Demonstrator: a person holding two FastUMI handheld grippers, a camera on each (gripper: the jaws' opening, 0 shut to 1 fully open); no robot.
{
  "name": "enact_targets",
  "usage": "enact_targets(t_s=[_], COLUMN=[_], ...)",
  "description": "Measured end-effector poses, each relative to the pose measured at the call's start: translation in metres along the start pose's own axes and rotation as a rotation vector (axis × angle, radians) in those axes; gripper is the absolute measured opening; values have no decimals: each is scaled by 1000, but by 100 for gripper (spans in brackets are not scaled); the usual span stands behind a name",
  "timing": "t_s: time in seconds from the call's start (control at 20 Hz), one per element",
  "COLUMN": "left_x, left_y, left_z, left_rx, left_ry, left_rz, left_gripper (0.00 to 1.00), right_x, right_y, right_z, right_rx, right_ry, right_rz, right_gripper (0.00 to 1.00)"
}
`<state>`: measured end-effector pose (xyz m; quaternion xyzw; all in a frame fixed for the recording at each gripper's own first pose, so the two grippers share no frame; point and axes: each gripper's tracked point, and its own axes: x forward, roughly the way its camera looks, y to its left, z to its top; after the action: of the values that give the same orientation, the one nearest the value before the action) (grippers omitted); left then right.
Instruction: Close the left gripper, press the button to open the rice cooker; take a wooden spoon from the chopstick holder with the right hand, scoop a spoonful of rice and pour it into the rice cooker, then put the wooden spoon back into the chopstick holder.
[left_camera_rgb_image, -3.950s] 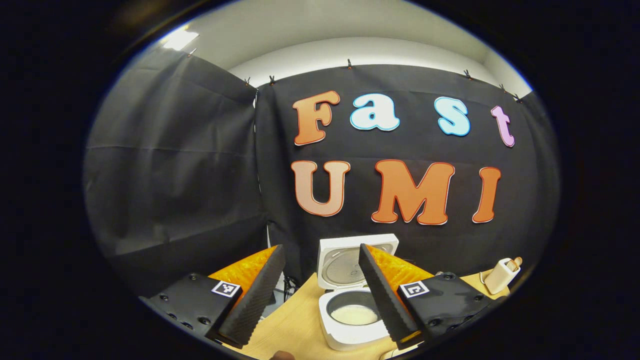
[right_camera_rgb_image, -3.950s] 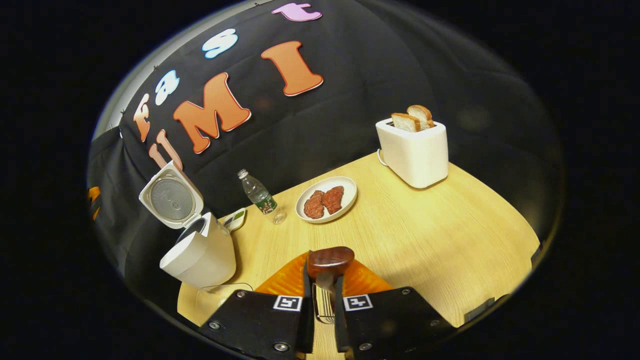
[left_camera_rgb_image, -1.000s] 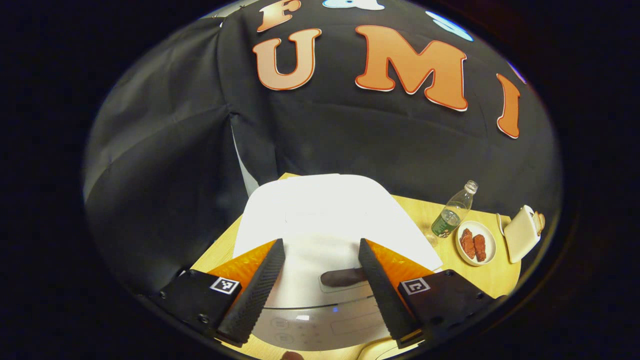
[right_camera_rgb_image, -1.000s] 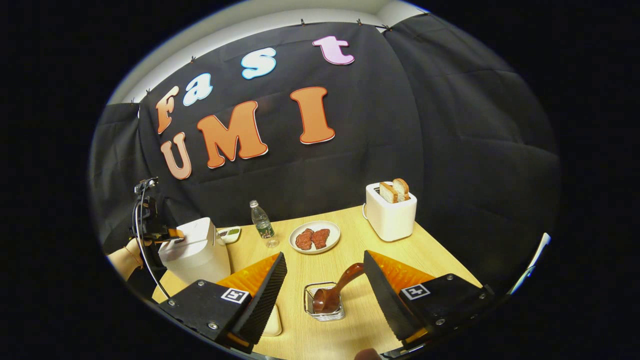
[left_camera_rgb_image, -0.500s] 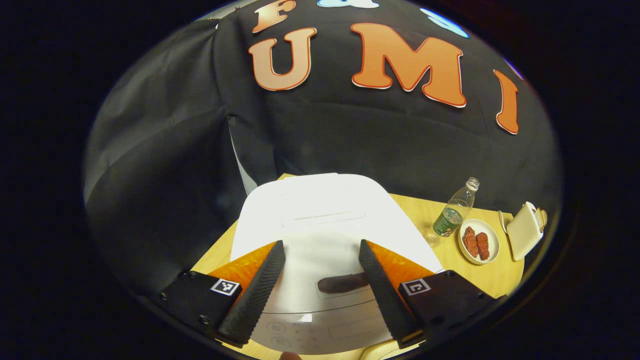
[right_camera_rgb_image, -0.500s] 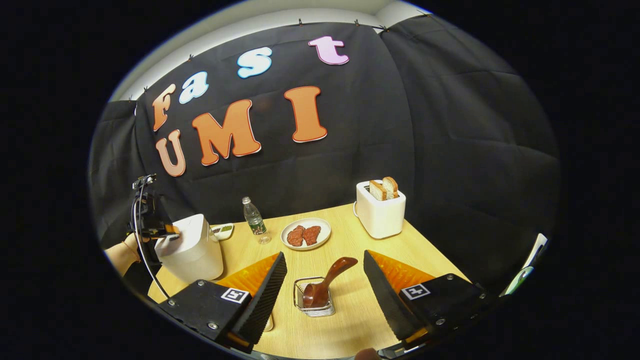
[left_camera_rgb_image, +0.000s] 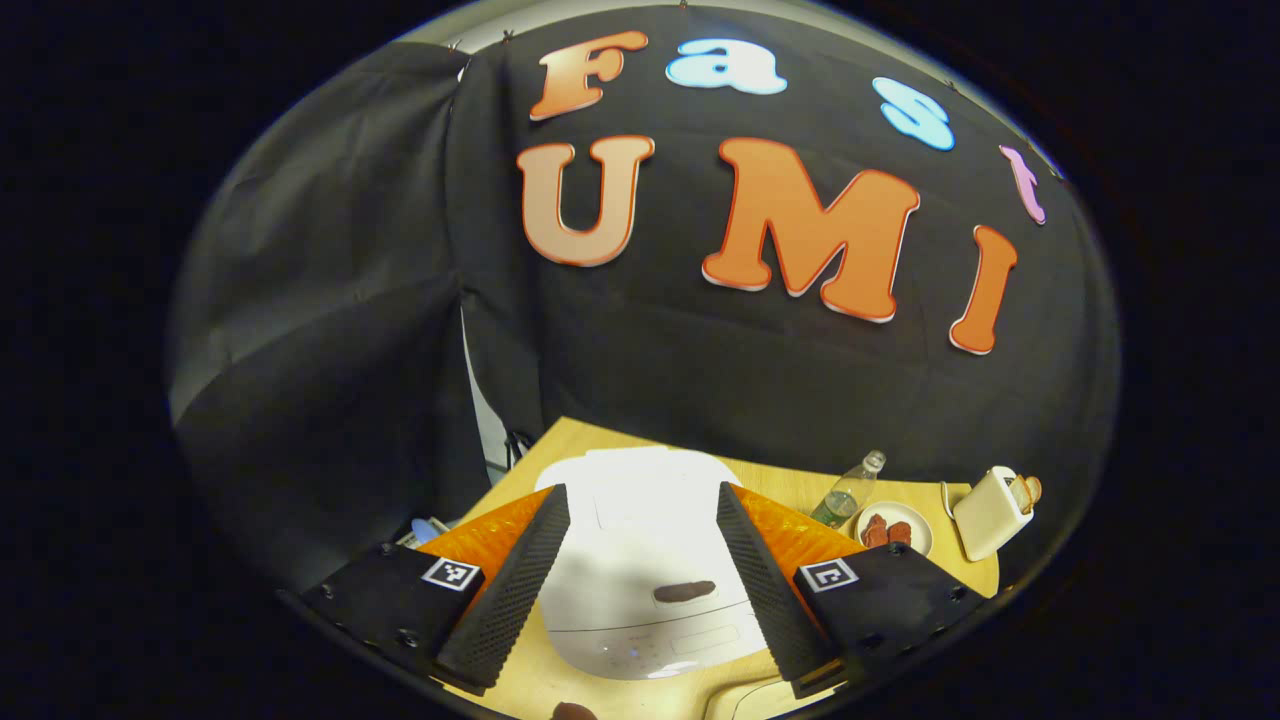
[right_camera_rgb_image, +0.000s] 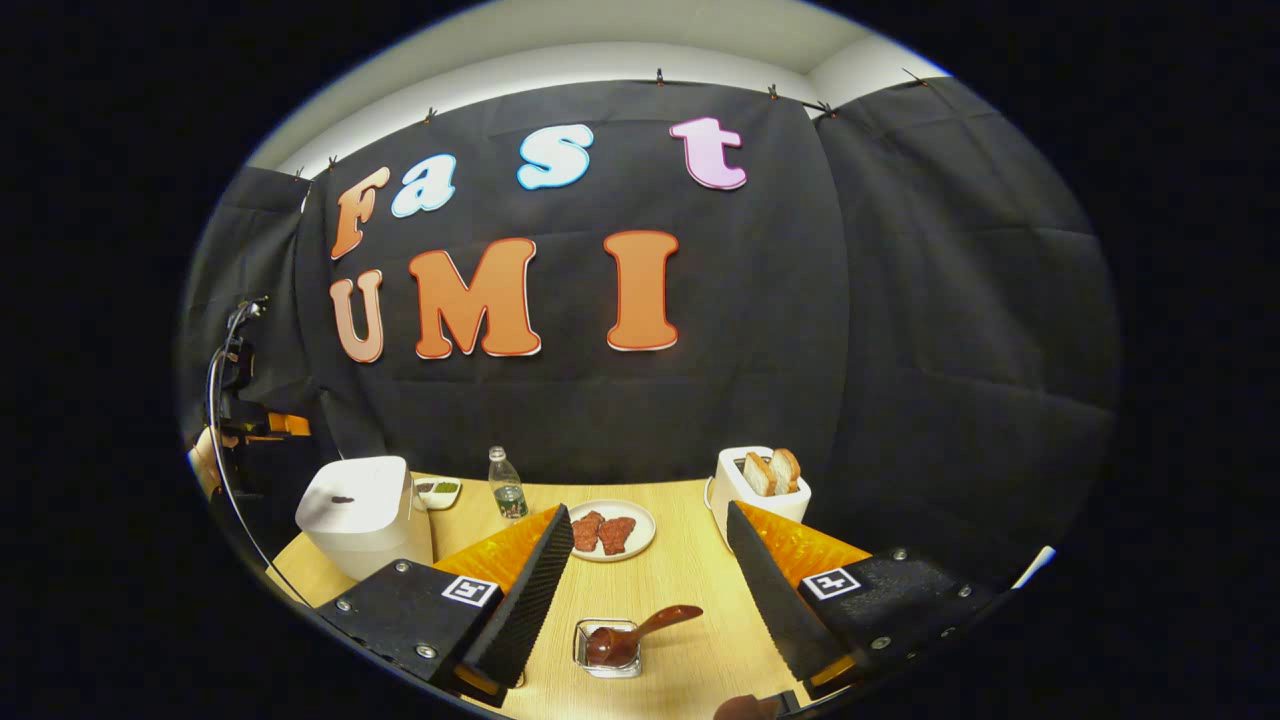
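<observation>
Both grippers risen since earlier. Right gripper (right_camera_rgb_image: 648, 590): wide open, empty; wooden spoon (right_camera_rgb_image: 640, 630) below between fingers, handle pointing right. Rice cooker (left_camera_rgb_image: 640, 560) closed.

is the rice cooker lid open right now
No, the rice cooker sits with its lid flat down on the body in the right gripper view, and the wooden spoon rests in the holder.
</observation>
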<state>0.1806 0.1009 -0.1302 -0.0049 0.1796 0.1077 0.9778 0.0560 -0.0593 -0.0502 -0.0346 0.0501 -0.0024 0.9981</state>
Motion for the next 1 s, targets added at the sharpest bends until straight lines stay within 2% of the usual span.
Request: enact_targets(t_s=[0.25, 0.55, 0.6, 0.65, 0.7, 0.75, 0.8, 0.85, 1.0], left_x=[-92, -189, -197, -204, -207, -211, -213, -215, -211], left_y=[23, 58, 62, 66, 67, 67, 69, 75, 81], left_z=[85, 141, 148, 154, 156, 154, 153, 151, 149], left_rx=[72, 116, 120, 122, 113, 98, 87, 82, 83], left_ry=[-199, -340, -366, -384, -389, -388, -384, -386, -384], left_rz=[25, 47, 57, 63, 58, 51, 47, 52, 62], left_gripper=[100, 100, 100, 100, 100, 99, 99, 99, 99], right_x=[-1, -14, -16, -17, -17, -18, -18, -18, -17], right_y=[8, 19, 20, 20, 18, 17, 17, 18, 17], right_z=[58, 108, 112, 114, 115, 116, 115, 114, 110], right_rx=[-29, -34, -27, -27, -28, -31, -32, -33, -41], right_ry=[-86, -157, -166, -173, -177, -179, -178, -176, -169], right_rz=[31, 73, 78, 78, 77, 77, 75, 75, 65], right_gripper=[95, 95, 95, 100, 100, 95, 95, 100, 100])
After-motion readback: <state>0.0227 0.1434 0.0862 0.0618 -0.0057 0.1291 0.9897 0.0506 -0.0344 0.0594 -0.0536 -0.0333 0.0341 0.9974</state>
